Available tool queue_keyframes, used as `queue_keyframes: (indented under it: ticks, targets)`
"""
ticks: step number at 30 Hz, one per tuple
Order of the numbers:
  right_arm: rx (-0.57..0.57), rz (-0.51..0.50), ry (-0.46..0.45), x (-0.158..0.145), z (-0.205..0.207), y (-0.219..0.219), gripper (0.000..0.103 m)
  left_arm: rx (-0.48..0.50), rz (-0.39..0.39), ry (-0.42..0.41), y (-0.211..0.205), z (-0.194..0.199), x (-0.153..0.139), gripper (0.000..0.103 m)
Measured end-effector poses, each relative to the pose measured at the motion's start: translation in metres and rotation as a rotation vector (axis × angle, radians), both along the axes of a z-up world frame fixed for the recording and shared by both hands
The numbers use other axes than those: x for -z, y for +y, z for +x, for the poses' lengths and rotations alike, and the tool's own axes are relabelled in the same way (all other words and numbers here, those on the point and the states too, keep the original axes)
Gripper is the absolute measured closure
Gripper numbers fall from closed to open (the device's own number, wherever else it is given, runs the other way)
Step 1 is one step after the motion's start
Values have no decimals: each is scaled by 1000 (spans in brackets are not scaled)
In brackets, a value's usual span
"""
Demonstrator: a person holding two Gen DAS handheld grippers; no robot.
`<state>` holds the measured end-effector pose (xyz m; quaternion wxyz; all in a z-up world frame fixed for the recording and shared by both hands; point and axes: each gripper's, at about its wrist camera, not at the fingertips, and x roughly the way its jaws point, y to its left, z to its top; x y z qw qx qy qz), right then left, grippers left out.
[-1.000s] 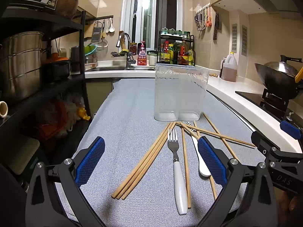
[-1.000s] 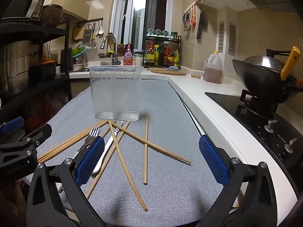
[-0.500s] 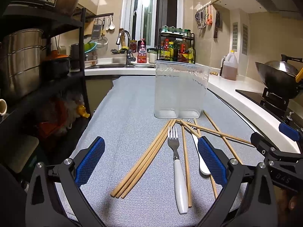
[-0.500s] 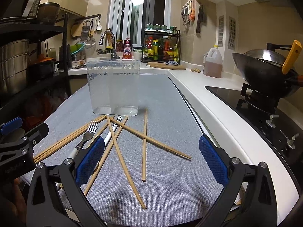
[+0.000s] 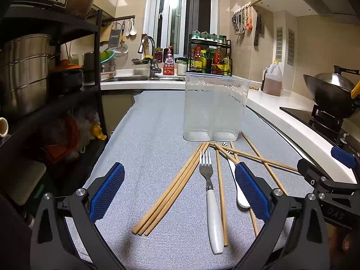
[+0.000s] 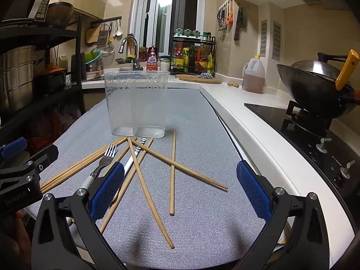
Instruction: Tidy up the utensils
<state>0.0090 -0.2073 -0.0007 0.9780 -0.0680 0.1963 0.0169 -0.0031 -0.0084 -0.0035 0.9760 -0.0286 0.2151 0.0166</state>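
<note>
A clear plastic utensil holder stands upright on the grey mat; it also shows in the right wrist view. In front of it lie several wooden chopsticks, a white-handled fork and a white-handled knife. In the right wrist view the chopsticks cross each other beside the fork. My left gripper is open and empty above the fork and chopsticks. My right gripper is open and empty above the crossed chopsticks.
A black shelf rack with pots stands left of the mat. A white counter runs along the right, with a wok on a stove and an oil jug. A sink and spice rack are behind.
Both grippers have drifted slightly, so the holder and utensils sit a little lower and closer in both views. Nothing on the mat has moved.
</note>
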Motion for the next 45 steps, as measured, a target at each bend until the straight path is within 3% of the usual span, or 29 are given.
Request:
queue_keyframes:
  ticks: [33, 35, 39, 41, 45]
  targets:
    - [11, -7, -1, -2, -1, 2, 5, 9, 1, -4, -1, 0, -1, 8]
    - [7, -2, 3, -1, 0, 1, 6, 8, 9, -4, 0, -1, -1, 14]
    - [8, 29, 28, 1, 9, -11, 24, -12, -17, 31, 8, 3, 3, 30]
    - [16, 46, 55, 3, 20, -22, 45, -33, -39, 64, 16, 7, 7, 39]
    - [6, 80, 169, 11, 57, -39, 49, -60, -129, 150, 38, 20, 20, 47]
